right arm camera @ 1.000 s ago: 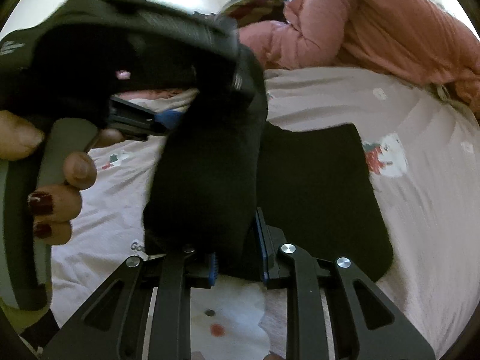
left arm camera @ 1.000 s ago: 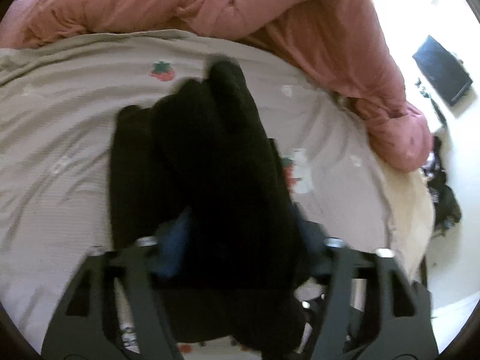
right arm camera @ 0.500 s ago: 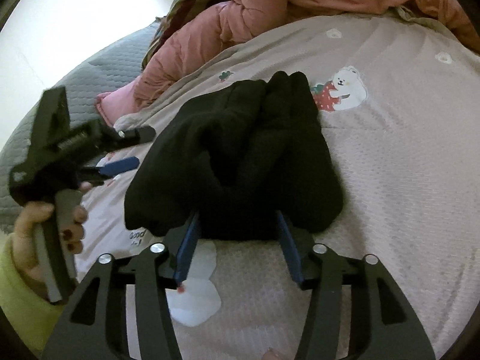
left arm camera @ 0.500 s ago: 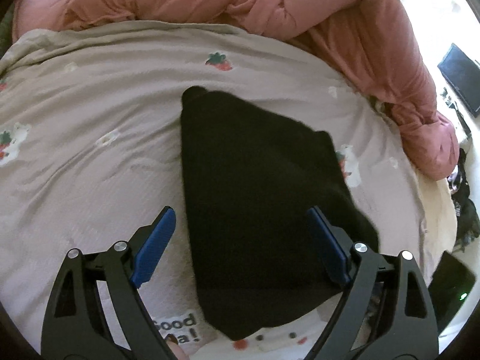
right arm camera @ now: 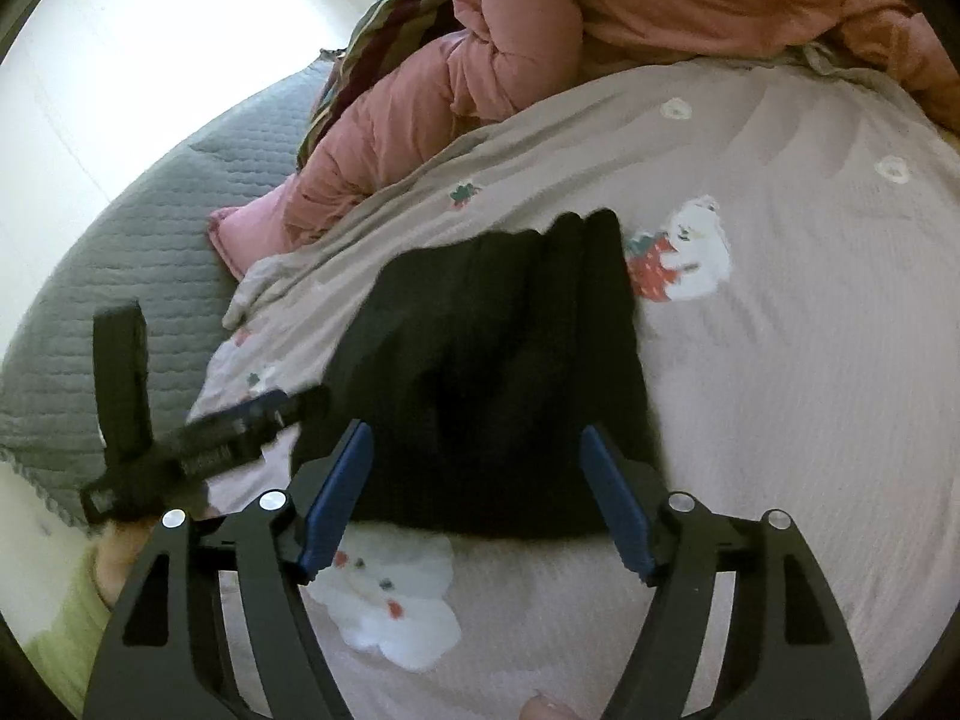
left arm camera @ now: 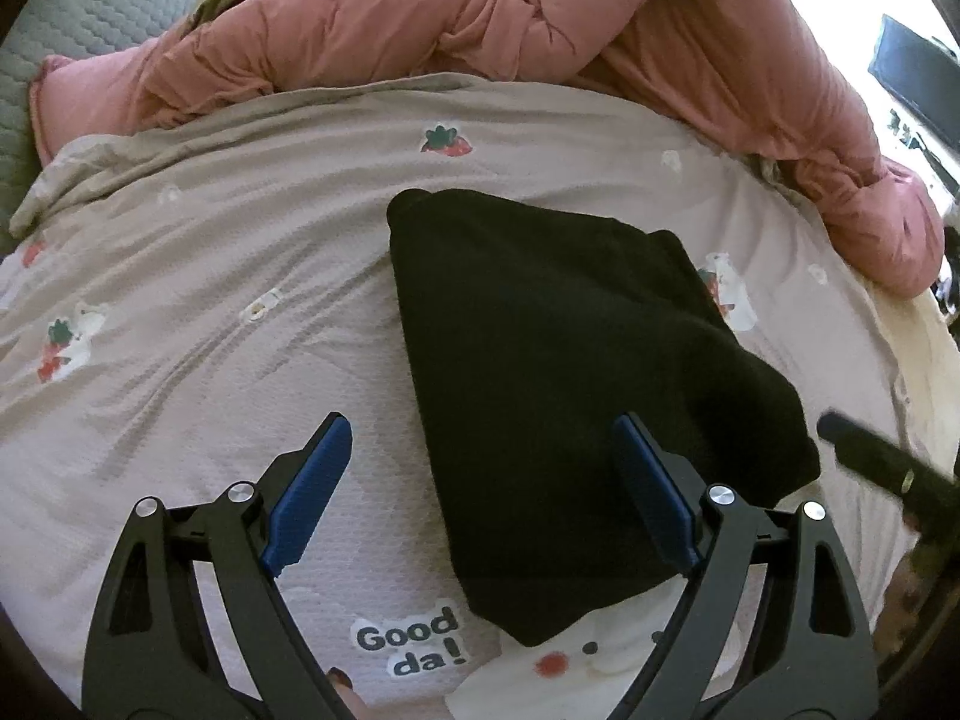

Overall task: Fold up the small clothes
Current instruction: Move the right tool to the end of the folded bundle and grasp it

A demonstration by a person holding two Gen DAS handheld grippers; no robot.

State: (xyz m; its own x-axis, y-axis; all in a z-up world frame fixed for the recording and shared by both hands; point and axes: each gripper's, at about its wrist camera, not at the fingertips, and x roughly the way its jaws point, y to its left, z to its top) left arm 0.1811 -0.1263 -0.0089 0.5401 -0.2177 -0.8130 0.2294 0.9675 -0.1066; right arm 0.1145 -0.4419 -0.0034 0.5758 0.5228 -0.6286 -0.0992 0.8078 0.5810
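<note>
The black garment (left arm camera: 558,396) lies folded and fuzzy on the bed's grey printed sheet (left arm camera: 198,312). The left tool (left arm camera: 480,480) gapes wide, empty. The right tool (right arm camera: 474,492) has just been opening, nothing pinched. Only the right view shows the quilted grey cover (right arm camera: 180,228); both catch the puffy pink duvet (left arm camera: 420,24).

Bed with printed taupe sheet (left arm camera: 252,252), strawberry and bear motifs. Pink padded duvet (left arm camera: 540,30) bunched along the sheet's far edge. Grey quilted cover (right arm camera: 150,228) beside the duvet. Striped fabric (right arm camera: 384,30) behind it. Pale wall (right arm camera: 120,60), brightly lit.
</note>
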